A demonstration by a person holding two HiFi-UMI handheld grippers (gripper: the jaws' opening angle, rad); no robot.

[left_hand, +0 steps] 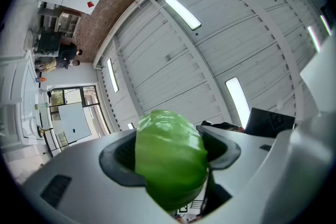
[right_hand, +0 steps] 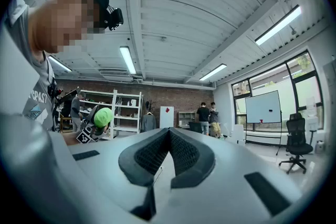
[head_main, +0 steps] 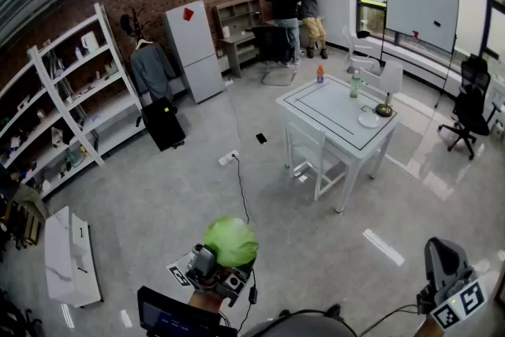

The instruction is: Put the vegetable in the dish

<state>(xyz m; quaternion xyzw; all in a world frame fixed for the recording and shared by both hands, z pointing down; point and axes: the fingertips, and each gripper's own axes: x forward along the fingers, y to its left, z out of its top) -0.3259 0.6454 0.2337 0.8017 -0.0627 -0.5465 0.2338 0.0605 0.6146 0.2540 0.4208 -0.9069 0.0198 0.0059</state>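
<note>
Left gripper view shows the left hand-held gripper (left_hand: 170, 153) half-open, clamped on the green vegetable (left_hand: 168, 168).

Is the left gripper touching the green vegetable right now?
Touching. The left gripper view shows the left gripper with its dark pads pressed against both sides of the green vegetable.

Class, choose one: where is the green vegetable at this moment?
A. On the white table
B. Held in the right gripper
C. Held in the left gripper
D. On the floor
C: the vegetable sits clamped between the jaws of the left gripper, far from the table; the right gripper is shut on nothing.
</note>
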